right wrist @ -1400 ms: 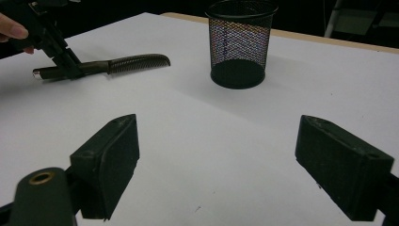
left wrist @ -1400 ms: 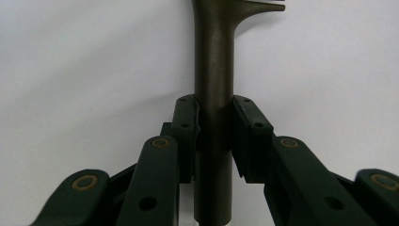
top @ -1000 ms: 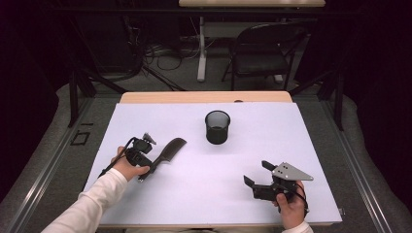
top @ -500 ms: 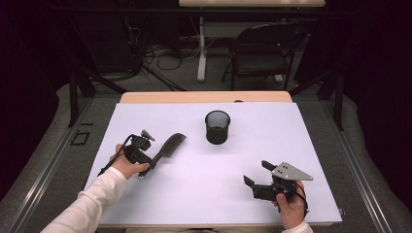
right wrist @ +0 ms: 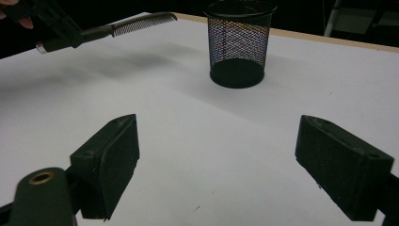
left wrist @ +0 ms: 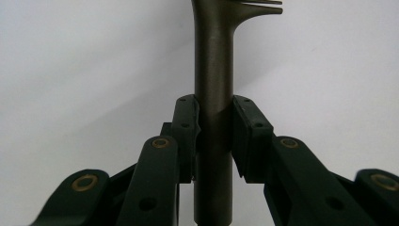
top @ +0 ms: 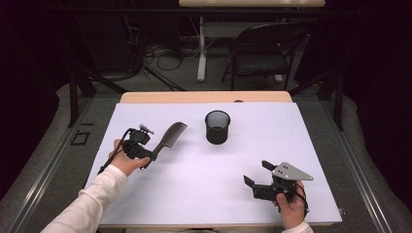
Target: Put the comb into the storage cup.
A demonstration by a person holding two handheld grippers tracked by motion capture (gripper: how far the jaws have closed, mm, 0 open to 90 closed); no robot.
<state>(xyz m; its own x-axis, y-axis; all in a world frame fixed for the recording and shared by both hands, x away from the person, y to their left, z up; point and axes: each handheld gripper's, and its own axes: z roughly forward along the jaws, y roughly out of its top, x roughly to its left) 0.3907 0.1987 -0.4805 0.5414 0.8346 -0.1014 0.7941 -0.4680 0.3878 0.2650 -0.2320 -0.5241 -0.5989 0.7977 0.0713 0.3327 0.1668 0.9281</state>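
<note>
Comb: I see a dark, slim plastic comb (top: pixel 169 138) with a straight round handle and a row of fine teeth along one edge of its far half; the handle looks smooth and dull brownish-black in the left gripper view (left wrist: pixel 214 94).
Comb, place: left of centre in the high view, lifted clear of the sheet and slanting toward the upper right; in the right gripper view it hangs at the upper left (right wrist: pixel 136 24) with a faint shadow under it.
Left tool: my left tool (top: pixel 148 155) is clamped on the comb's handle, a pad pressed against each side of it.
Right tool: my right tool (top: pixel 256 174) sits at the lower right of the high view, jaws wide apart, nothing between them, just above the sheet.
Cup: a black round wire-mesh cup (top: pixel 217 126) stands upright near the upper middle, well apart from the comb.
Desk: I see a wooden desk (top: pixel 204 97) covered almost fully by a plain white sheet (top: pixel 204 179).
Room: dim, with grey carpet, a black chair (top: pixel 265 51) behind the desk, and loose cables (top: pixel 160 53) on the floor at the upper left.
</note>
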